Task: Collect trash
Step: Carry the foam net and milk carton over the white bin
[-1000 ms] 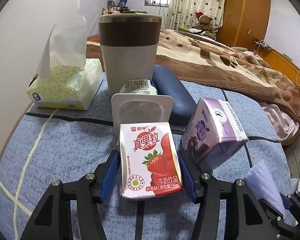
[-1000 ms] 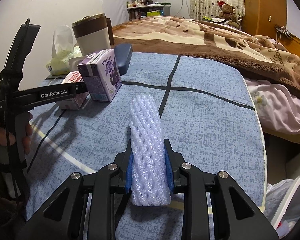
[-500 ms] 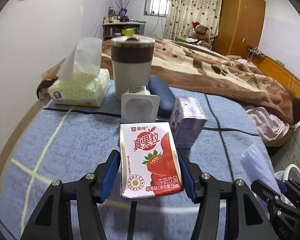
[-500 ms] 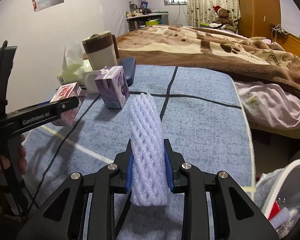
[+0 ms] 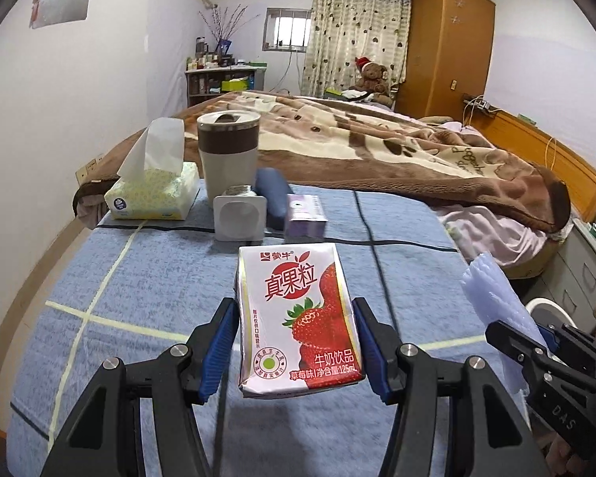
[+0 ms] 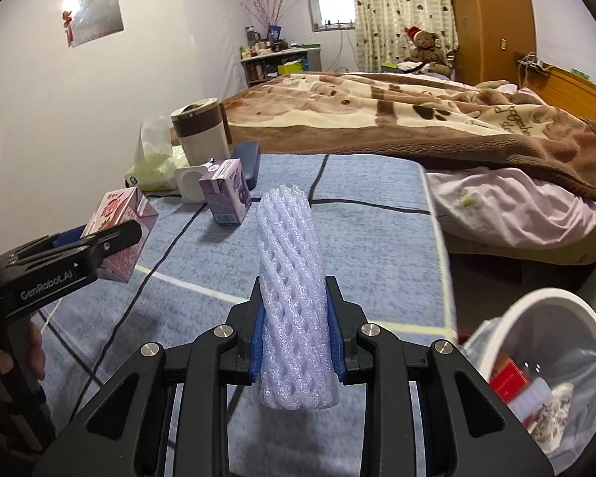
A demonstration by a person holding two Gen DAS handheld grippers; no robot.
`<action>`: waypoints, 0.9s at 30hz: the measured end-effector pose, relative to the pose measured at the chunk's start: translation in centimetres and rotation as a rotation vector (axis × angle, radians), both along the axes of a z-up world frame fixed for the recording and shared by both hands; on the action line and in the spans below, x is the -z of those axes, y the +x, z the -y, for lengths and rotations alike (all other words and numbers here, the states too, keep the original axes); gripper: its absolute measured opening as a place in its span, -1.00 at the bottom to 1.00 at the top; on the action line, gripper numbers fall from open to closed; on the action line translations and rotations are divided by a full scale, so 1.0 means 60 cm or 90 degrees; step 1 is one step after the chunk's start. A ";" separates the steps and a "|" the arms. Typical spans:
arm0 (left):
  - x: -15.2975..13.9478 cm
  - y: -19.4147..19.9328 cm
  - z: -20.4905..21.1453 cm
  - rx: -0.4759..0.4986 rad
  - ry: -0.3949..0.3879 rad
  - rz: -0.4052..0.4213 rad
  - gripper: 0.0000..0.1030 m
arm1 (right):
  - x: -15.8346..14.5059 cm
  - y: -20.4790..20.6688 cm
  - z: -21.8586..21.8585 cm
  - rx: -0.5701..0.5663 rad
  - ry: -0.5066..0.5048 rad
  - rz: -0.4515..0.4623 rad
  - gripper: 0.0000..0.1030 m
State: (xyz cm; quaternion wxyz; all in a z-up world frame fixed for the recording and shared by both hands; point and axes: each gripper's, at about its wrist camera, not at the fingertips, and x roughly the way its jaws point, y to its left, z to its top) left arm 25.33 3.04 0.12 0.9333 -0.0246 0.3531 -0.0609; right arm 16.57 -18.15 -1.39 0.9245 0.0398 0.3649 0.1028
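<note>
Between the left tongs sits the strawberry milk carton, clamped upright by both blue pads and carried clear of the blue cloth-covered bench. The right tongs are closed on a white foam fruit net, which stands tall above the pads and looks soft — a squeeze on foam that springy could let it slide or tip out on the way over. The carton is gripped low on its sides, so a quick swing might twist it loose.

Below and to the right of the right tongs, off the bench edge, stands a white bin with a clear liner; a red packet and some crumpled scraps already lie inside. Its mouth is partly cut off by the picture's edge, so a drop released early could land on the floor.

Ahead of the tongs, a purple carton and a white yogurt cup remain on the bench — likely trash still to collect — beside a tumbler and a tissue box.
</note>
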 end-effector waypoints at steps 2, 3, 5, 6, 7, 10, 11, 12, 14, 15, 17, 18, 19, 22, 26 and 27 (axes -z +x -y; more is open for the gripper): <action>-0.006 -0.018 0.013 0.009 0.010 0.010 0.12 | -0.005 -0.011 0.011 0.009 0.004 0.006 -0.47; -0.010 -0.028 0.020 0.016 0.008 0.012 0.12 | -0.008 -0.016 0.016 0.013 0.004 0.008 -0.47; -0.015 -0.044 0.031 0.031 -0.003 0.015 0.12 | -0.012 -0.026 0.026 0.020 0.006 0.014 -0.47; -0.019 -0.054 0.040 0.037 -0.002 0.020 0.12 | -0.014 -0.033 0.033 0.025 0.007 0.017 -0.46; -0.022 -0.062 0.049 0.044 -0.001 0.024 0.12 | -0.016 -0.038 0.038 0.031 0.007 0.019 -0.46; -0.034 -0.085 0.074 0.066 -0.008 0.034 0.12 | -0.019 -0.054 0.058 0.047 0.010 0.023 -0.46; -0.036 -0.090 0.081 0.072 -0.010 0.037 0.12 | -0.020 -0.060 0.066 0.055 0.010 0.026 -0.46; -0.037 -0.094 0.088 0.078 -0.012 0.037 0.12 | -0.022 -0.066 0.071 0.061 0.009 0.028 -0.46; -0.041 -0.106 0.106 0.094 -0.018 0.038 0.12 | -0.024 -0.077 0.083 0.072 0.010 0.032 -0.46; -0.044 -0.112 0.116 0.099 -0.015 0.042 0.12 | -0.026 -0.083 0.091 0.079 0.009 0.035 -0.46; -0.047 -0.122 0.134 0.111 -0.017 0.048 0.12 | -0.029 -0.094 0.106 0.096 0.006 0.040 -0.46; -0.048 -0.127 0.142 0.118 -0.020 0.049 0.12 | -0.029 -0.099 0.113 0.102 0.007 0.041 -0.46; -0.049 -0.130 0.149 0.125 -0.022 0.049 0.12 | -0.030 -0.103 0.121 0.110 0.007 0.042 -0.46; -0.052 -0.145 0.182 0.153 -0.026 0.052 0.12 | -0.033 -0.118 0.144 0.136 0.003 0.047 -0.46; -0.053 -0.156 0.222 0.186 -0.028 0.052 0.12 | -0.035 -0.138 0.175 0.167 -0.002 0.050 -0.46; -0.052 -0.160 0.236 0.197 -0.028 0.052 0.12 | -0.035 -0.143 0.184 0.177 0.000 0.049 -0.46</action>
